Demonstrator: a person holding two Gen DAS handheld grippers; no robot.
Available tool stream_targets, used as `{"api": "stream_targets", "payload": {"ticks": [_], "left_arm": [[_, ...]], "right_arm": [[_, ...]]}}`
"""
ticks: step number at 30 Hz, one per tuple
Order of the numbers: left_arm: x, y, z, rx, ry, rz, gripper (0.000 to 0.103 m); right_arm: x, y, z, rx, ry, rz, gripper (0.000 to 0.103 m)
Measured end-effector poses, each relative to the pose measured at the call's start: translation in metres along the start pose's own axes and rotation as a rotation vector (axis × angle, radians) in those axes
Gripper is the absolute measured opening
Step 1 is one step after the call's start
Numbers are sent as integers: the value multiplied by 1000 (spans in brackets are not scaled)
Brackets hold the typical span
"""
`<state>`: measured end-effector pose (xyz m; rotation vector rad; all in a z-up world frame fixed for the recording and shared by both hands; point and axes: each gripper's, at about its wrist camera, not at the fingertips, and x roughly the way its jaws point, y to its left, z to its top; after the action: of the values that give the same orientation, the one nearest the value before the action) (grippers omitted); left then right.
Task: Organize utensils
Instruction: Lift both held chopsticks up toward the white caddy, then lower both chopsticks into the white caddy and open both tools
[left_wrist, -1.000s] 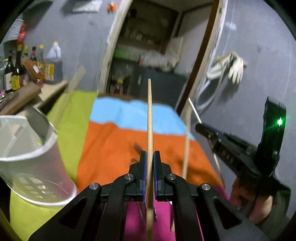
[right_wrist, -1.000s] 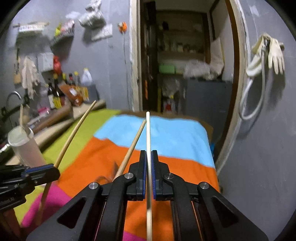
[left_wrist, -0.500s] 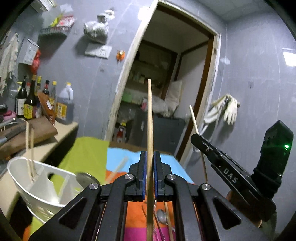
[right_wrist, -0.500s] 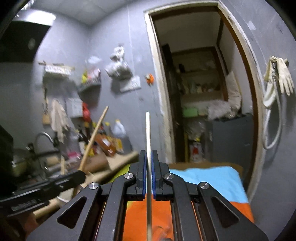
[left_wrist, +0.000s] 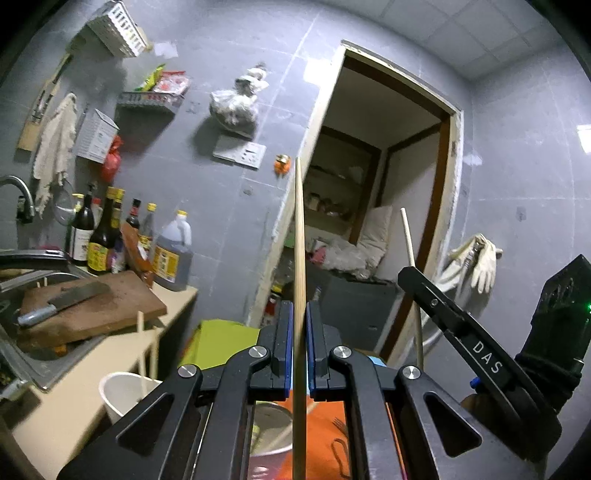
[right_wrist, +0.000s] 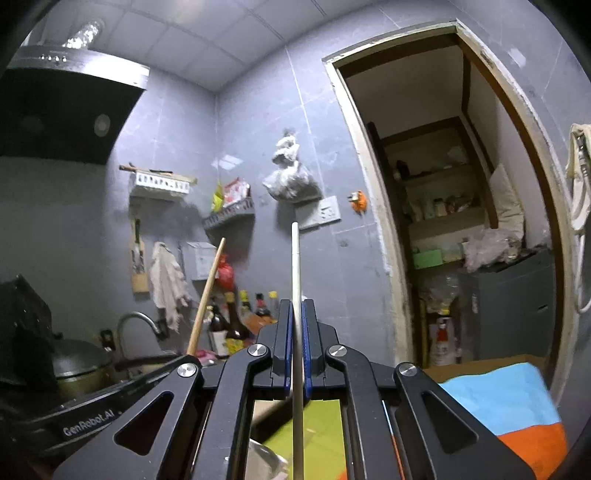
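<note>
Left wrist view alone shows the white holder (left_wrist: 122, 393) below the desk (left_wrist: 74, 398) edge. Left gripper (left_wrist: 299, 350) fingers are clamped on an upright chopstick (left_wrist: 299, 236); right gripper (right_wrist: 294, 343) fingers are clamped on a paler chopstick (right_wrist: 295, 266).

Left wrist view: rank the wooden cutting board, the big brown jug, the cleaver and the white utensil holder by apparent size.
1. wooden cutting board
2. white utensil holder, partly hidden by the claw, so unsure against the jug
3. big brown jug
4. cleaver
</note>
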<state>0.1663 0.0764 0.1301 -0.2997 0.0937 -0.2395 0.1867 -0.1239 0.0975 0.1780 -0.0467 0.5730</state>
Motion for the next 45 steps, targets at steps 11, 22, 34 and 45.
{"api": "stream_targets", "payload": {"ticks": [11, 22, 34, 45], "left_arm": [[-14, 52, 17, -35, -59, 21, 4], [-1, 117, 17, -138, -114, 90, 4], [22, 131, -19, -139, -119, 194, 4], [26, 134, -33, -148, -109, 208, 4]], "right_arm": [[26, 25, -6, 109, -23, 72, 3], [54, 21, -25, 188, -49, 36, 3], [56, 31, -53, 75, -124, -102, 3], [67, 24, -75, 90, -91, -162, 3]]}}
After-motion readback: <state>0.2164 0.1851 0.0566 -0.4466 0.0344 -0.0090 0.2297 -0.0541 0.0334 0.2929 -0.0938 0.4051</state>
